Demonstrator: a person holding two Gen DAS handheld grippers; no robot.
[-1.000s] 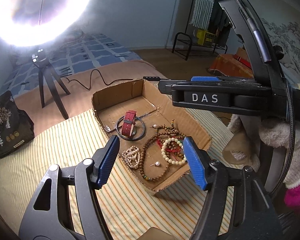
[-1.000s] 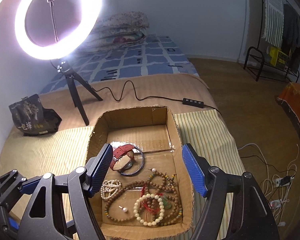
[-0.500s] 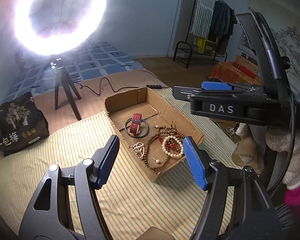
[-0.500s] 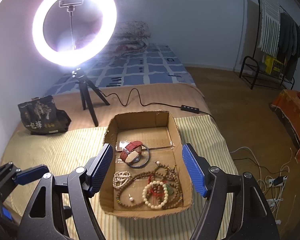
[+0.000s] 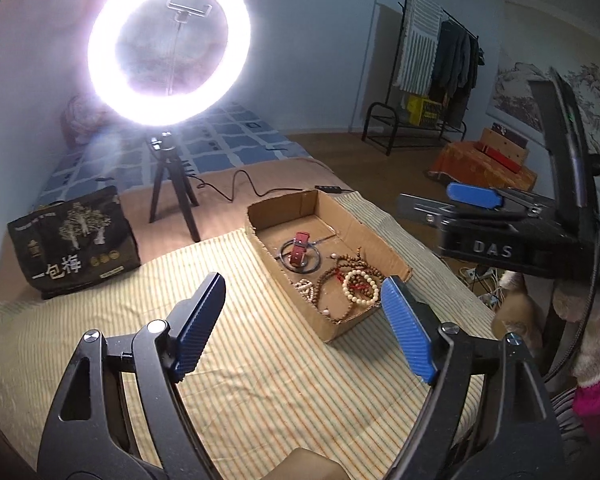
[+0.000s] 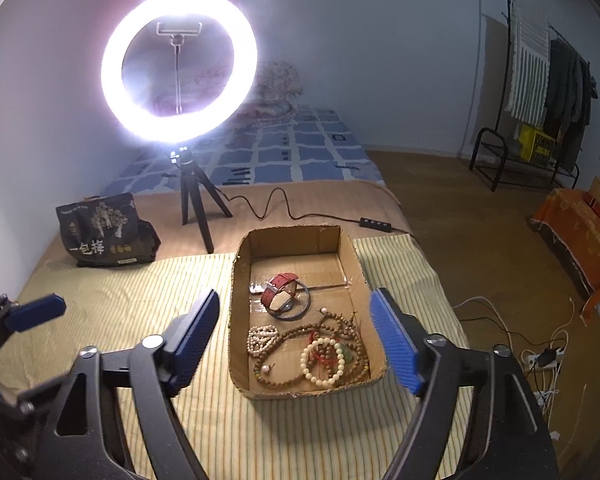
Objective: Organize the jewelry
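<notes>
Lying tangled in the box (image 6: 300,236), limp beads (image 6: 324,360) need a loop-pinch; both grippers (image 5: 302,322) (image 6: 294,338) are opening, empty.

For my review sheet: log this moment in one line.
left gripper: opening, empty | right gripper: opening, empty | jewelry: all in cardboard box | red watch: untouched

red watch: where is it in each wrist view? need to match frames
Left wrist: red watch sits just right of centre, in the far half of the cardboard box, on a dark ring.
Right wrist: red watch sits near centre, in the box's middle, above the bead strands.
Shared landmark: the lit ring light on its tripod, behind the box.
</notes>
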